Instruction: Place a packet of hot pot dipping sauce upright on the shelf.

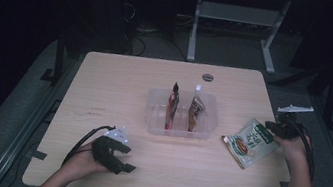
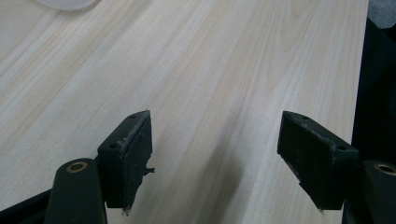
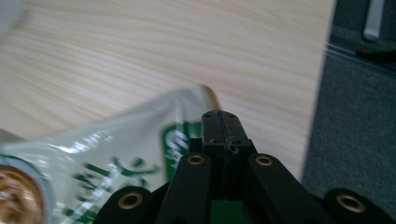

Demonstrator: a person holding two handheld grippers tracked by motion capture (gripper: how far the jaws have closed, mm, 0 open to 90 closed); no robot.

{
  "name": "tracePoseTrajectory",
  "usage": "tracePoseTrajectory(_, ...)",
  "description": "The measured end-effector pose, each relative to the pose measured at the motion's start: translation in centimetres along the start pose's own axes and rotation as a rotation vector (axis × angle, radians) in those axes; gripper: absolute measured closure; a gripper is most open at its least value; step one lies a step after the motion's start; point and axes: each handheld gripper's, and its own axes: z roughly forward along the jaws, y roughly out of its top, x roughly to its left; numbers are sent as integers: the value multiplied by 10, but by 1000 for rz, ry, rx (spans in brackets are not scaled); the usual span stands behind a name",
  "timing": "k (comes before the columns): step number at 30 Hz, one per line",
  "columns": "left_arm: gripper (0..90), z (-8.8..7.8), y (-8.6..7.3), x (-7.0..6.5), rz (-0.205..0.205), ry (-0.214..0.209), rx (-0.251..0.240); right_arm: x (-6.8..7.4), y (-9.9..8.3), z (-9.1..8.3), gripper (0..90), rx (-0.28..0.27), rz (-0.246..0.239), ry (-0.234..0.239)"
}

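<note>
Two grippers at table [image 1: 106, 79]. R gripper [image 1: 270, 126] has jaws fully closed, pinching top edge of green-and-white pouch [image 1: 250, 143]; pouch sits near right table edge, just beside clear tray [image 1: 155, 122], apart from it. Tray holds 2 sachets upright: red one [image 1: 172, 105] in left compartment, brown one [image 1: 195, 111] in right. L gripper [image 1: 129, 161] rests near front edge, jaws wide apart, nothing btwn them.

No lettering can be read anywhere: the green-and-white pouch [image 1: 250, 143] carries green characters on its front, too blurred and small to make out in the right gripper view [image 3: 116, 158], and the two packets standing in the clear tray [image 1: 152, 121] show no legible print.
</note>
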Motion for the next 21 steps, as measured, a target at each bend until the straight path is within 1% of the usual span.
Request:
tracePoseTrajectory(3,261,0,0,-2,3,0,2,-7,-8,4,900,21,4,-14)
tracePoseTrajectory(5,261,1,1,-2,7,1,5,-10,-11,7,900,20,11,12)
tracePoseTrajectory(7,261,1,1,-1,4,-1,3,-8,-12,10,900,24,0,37)
tracePoseTrajectory(8,261,1,1,-1,4,0,5,-6,-12,11,900,27,-5,42)
tracePoseTrajectory(12,261,0,0,-1,3,-1,3,-2,-10,14,900,53,-26,19)
tracePoseTrajectory(14,261,0,-1,-1,4,1,6,0,-9,15,900,72,-47,12)
tracePoseTrajectory(15,261,-1,-1,0,5,2,8,1,-9,15,900,74,-57,20)
tracePoseTrajectory(17,261,-1,-1,0,2,2,7,2,-9,14,900,88,-79,12)
tracePoseTrajectory(19,261,-1,-1,-1,1,1,3,5,-9,13,900,96,-87,16)
tracePoseTrajectory(21,261,-1,-1,-1,6,0,5,7,-10,11,900,106,-97,41)
